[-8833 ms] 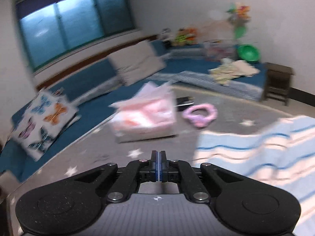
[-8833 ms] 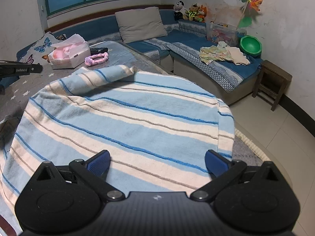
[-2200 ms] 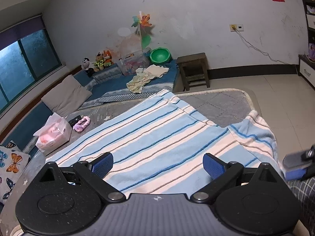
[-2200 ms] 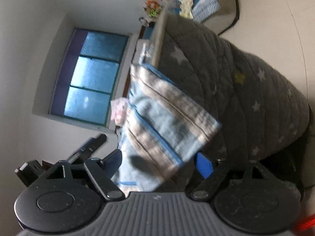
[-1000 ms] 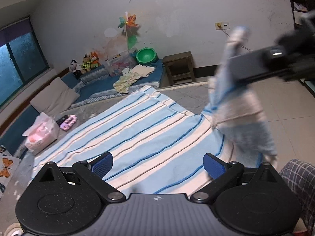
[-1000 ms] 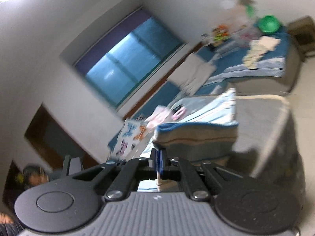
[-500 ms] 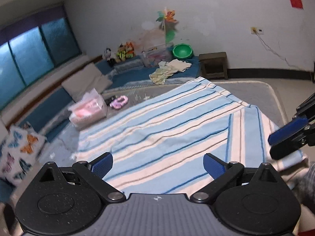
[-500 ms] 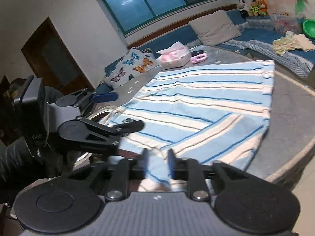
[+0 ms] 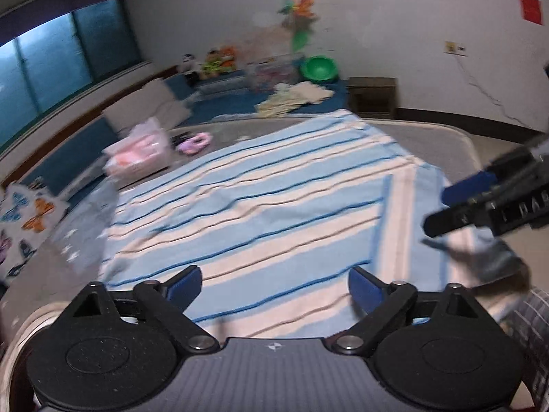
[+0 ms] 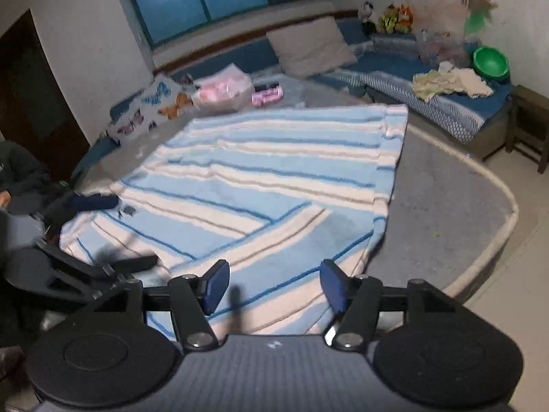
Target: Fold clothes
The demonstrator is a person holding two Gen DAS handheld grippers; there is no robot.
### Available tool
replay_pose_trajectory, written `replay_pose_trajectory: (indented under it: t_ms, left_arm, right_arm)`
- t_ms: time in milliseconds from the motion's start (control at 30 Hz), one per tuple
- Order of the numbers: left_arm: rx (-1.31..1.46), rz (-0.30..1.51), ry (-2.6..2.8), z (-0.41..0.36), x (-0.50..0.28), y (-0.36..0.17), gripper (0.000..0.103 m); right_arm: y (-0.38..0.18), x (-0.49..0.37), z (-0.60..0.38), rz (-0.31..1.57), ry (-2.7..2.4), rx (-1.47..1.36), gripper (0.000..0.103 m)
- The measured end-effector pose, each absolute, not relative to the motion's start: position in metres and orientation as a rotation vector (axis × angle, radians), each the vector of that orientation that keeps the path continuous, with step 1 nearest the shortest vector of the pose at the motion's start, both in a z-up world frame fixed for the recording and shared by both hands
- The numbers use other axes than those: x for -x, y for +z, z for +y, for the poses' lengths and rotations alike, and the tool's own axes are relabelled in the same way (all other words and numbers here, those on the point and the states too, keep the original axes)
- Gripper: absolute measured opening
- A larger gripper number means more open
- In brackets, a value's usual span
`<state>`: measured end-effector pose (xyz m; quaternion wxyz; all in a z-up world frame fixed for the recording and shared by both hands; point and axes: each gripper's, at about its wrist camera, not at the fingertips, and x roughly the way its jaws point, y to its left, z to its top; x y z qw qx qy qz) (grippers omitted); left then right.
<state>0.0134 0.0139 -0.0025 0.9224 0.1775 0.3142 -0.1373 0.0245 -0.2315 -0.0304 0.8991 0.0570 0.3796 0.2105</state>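
Observation:
A blue, white and tan striped towel (image 9: 274, 202) lies spread on a grey star-patterned table cover (image 10: 446, 199). Its near right corner is folded back over it, so the stripes there run crosswise (image 10: 295, 226). My left gripper (image 9: 274, 285) hovers over the towel's near edge, its jaws wide and closing a little, with nothing pinched. My right gripper (image 10: 274, 285) stands over the folded corner with its jaws opening; the cloth lies below them and the pads do not press it. Each gripper shows in the other's view, the right gripper (image 9: 459, 206) and the left gripper (image 10: 113, 231).
A pink tissue box (image 9: 137, 154) and a pink ring toy (image 9: 194, 142) sit at the table's far side. Beyond are a blue sofa with a butterfly pillow (image 10: 151, 110), a green bowl (image 10: 490, 61) and a wooden stool (image 9: 372, 94). A person's dark sleeve (image 10: 20, 171) is at the left.
The right gripper carried the towel's corner over, laid it folded on the towel and let go as its jaws opened. The left gripper shifted sideways and narrowed slightly.

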Motion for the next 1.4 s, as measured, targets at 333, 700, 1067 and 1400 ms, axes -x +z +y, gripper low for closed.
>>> replay_pose_trajectory:
  t_ms: [333,700,1067,1400]
  left_arm:
    - [-0.347,0.652,0.035,0.094,-0.043,0.008,0.073]
    - [-0.223,0.802,0.212,0.184,-0.067,-0.012,0.06]
    - [-0.187,0.789,0.134,0.175,-0.065,-0.013,0.003]
    - [-0.232,0.763,0.117,0.169,-0.069,-0.008,0.008]
  right_arm:
    - [-0.03,-0.024,-0.223,0.774,0.462,-0.096,0.078]
    - [-0.031,-0.023,-0.224,0.766,0.481,-0.101,0.083]
    - [-0.032,-0.022,-0.224,0.759,0.479,-0.1,0.083]
    - [-0.032,-0.022,-0.224,0.76,0.481,-0.104,0.084]
